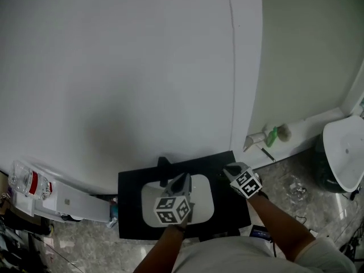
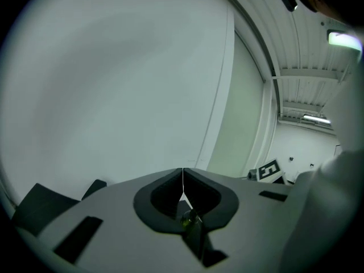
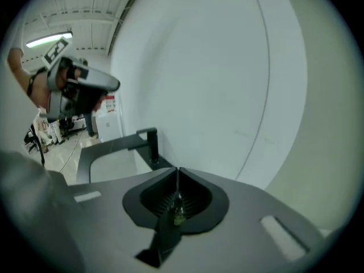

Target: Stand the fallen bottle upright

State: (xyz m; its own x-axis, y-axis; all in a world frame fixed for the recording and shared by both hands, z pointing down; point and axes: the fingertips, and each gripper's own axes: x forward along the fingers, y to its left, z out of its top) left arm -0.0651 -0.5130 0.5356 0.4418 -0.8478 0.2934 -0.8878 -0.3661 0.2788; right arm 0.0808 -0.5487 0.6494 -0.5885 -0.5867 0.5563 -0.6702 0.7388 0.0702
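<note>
My left gripper (image 1: 182, 178) hangs over the white sink basin (image 1: 202, 201), which is set in a black counter (image 1: 129, 209). In the left gripper view its jaws (image 2: 182, 171) meet in a thin line, shut with nothing between them. My right gripper (image 1: 230, 169) is above the counter's right part. Its jaws (image 3: 178, 171) are shut and hold nothing. I see no bottle on the counter or in either gripper. A clear container with a red label (image 1: 29, 182) lies at the far left. It is too small to tell whether it is a bottle.
A black faucet (image 1: 164, 168) stands at the back of the sink, close to the left gripper. A large pale wall panel (image 1: 125, 67) rises right behind the counter. A small green item and a white one (image 1: 273, 135) sit on the ledge at the right, and a white appliance (image 1: 68, 203) at the left.
</note>
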